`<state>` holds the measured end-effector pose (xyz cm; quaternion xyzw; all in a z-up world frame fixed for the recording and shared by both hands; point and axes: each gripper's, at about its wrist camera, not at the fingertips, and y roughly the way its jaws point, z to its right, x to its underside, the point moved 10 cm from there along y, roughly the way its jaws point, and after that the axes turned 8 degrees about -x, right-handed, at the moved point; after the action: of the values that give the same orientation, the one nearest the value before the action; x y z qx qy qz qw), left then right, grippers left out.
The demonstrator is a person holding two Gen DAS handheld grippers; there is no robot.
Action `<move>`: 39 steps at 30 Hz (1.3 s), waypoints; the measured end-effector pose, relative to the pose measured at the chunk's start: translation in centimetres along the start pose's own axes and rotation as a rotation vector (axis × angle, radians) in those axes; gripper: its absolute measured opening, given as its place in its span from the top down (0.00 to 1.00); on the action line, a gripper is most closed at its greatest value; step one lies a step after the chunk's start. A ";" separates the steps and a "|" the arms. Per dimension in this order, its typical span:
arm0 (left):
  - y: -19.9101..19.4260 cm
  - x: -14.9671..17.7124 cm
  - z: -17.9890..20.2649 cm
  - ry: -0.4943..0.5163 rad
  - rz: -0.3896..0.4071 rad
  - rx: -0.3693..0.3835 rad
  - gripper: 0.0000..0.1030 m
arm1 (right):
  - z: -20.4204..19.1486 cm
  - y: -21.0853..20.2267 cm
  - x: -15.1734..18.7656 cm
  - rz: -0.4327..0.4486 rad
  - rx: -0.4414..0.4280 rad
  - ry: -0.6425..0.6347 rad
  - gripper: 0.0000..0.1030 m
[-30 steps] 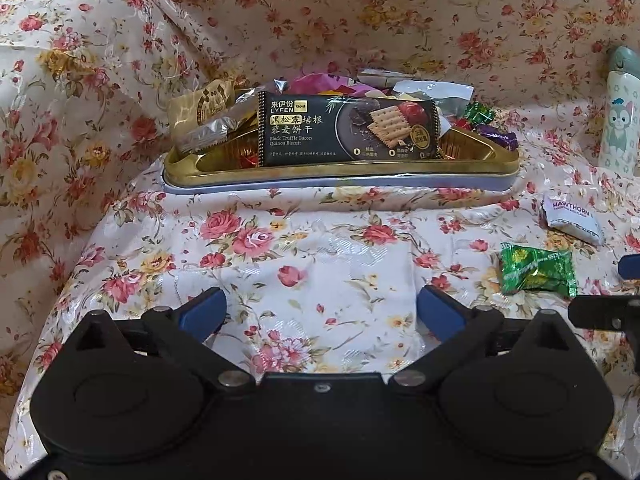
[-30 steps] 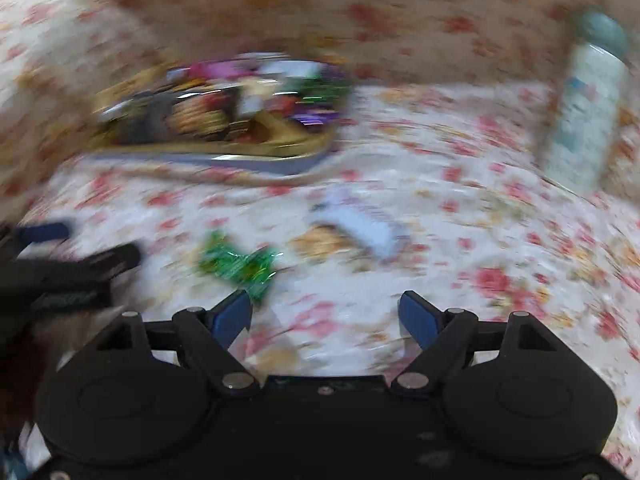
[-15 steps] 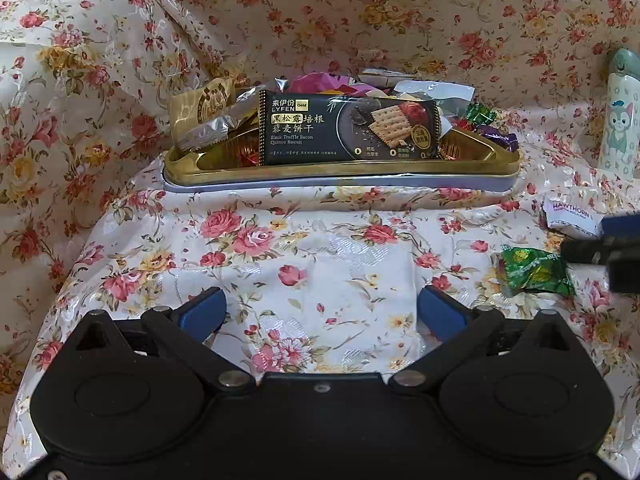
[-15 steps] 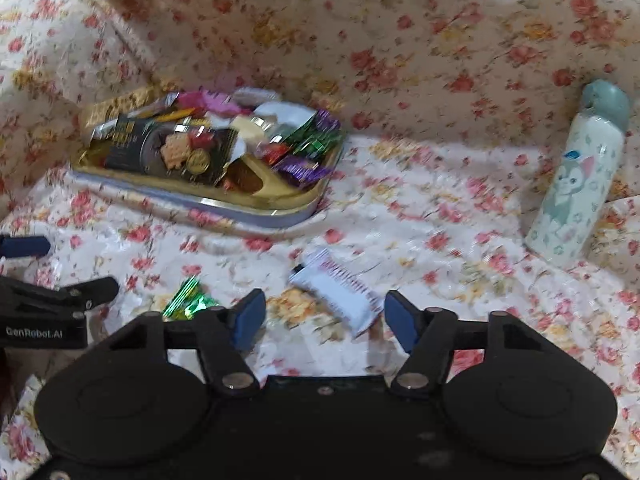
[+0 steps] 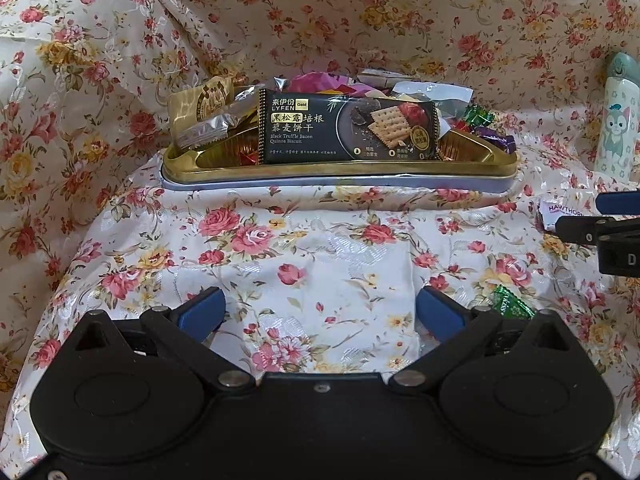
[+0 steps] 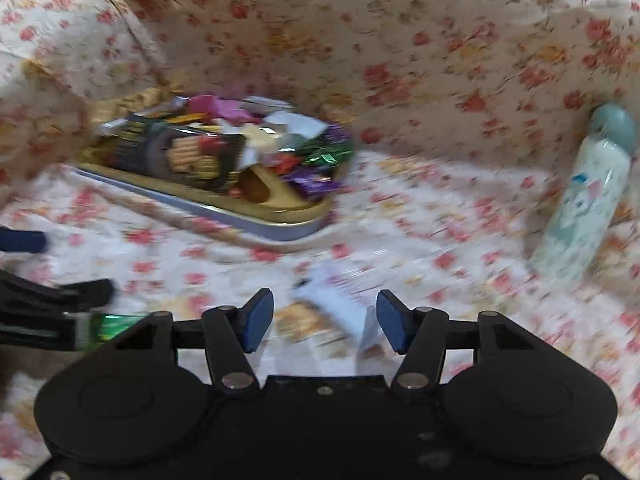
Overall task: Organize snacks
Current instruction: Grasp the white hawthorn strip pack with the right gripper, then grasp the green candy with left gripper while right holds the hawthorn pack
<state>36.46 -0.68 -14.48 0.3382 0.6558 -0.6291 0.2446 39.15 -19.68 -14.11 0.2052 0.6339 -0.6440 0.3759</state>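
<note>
A floral cloth (image 5: 320,248), cream with red and yellow roses, is seen draped over the whole surface and up the backdrop in both views. In the left wrist view a gold tray (image 5: 340,170) with a grey-blue base is recorded just above frame centre, heaped with snacks. A black Lyfen biscuit packet (image 5: 346,128), marked Black Truffle Bacon Quinoa Biscuit, is propped against the tray's near wall; a gold packet (image 5: 200,100) and a silver wrapper (image 5: 212,128) are noted at its left end, purple and green sweets at its right.

The left claw (image 5: 320,312) is seen at bottom centre, jaws spread wide, with only bare cloth between the blue pads. A green candy (image 5: 510,306) lies on the cloth just right of its right finger, partly hidden by the linkage.

A white Hawthorn packet (image 5: 558,214) is noted at the right edge of that view, partly covered by the fingers of the right claw (image 5: 600,216).

The right wrist view is motion-blurred. The right claw (image 6: 325,316) is seen at lower centre, jaws about half open, having just been closing and then easing back slightly. The white packet (image 6: 340,308) lies on the cloth between the pads; contact is not visible and no grip is seen. A white bottle with a teal cap (image 6: 588,196) stands at the right edge.
</note>
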 end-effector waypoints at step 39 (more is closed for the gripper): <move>0.0 0.0 0.0 0.000 0.000 0.009 0.02 | -1.1 -1.4 3.7 0.046 -0.122 0.105 0.70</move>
<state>36.46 -0.71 -14.51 0.3394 0.6530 -0.6319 0.2433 35.51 -19.59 -16.02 0.2296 0.6860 -0.5837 0.3687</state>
